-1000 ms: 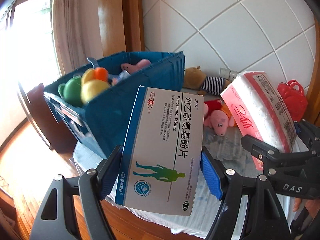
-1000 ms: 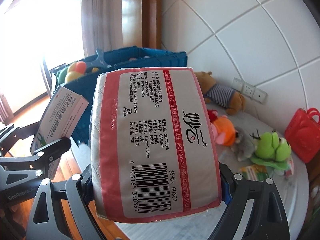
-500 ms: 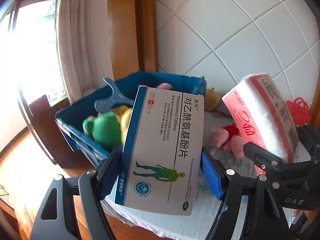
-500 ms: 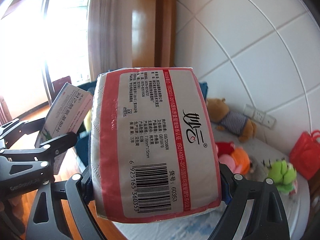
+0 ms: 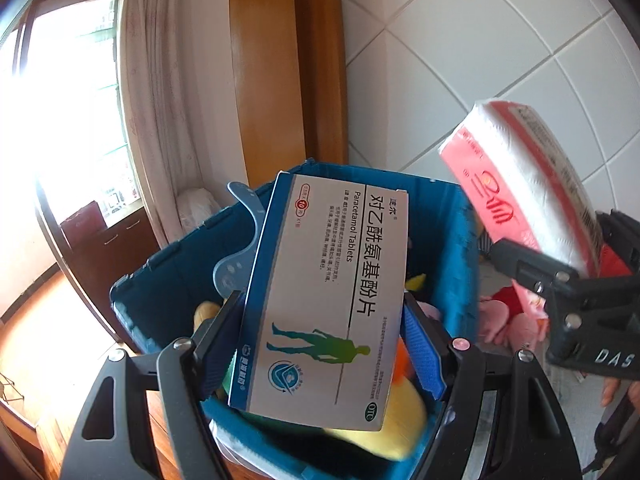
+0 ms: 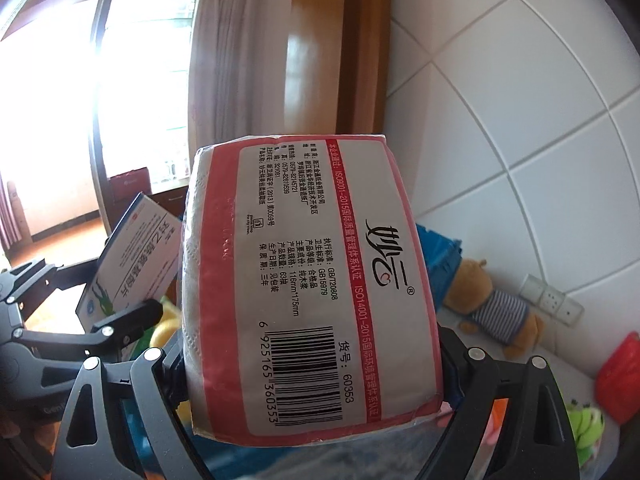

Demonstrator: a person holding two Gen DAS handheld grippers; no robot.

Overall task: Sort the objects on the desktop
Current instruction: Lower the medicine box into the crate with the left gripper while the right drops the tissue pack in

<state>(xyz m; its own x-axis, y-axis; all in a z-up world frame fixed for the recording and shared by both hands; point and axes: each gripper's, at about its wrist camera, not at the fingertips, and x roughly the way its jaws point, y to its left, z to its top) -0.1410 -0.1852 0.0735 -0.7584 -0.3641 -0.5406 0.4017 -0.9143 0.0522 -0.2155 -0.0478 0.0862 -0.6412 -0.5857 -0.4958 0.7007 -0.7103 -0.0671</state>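
The left gripper (image 5: 324, 340) has its jaws pinching a tablet box (image 5: 324, 296), held over the open blue crate (image 5: 452, 240), where a yellow toy (image 5: 396, 420) lies at five o'clock. At two o'clock from the box, the right gripper (image 6: 316, 376) has its jaws clamped on a pack of tissues (image 6: 308, 280). A teddy bear (image 6: 492, 304) sits at three o'clock against the tiled wall (image 6: 500, 100).

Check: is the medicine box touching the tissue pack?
Apart. In the left wrist view, blue bin wall and white tile show between the medicine box in the left gripper and the tissue pack beside it.
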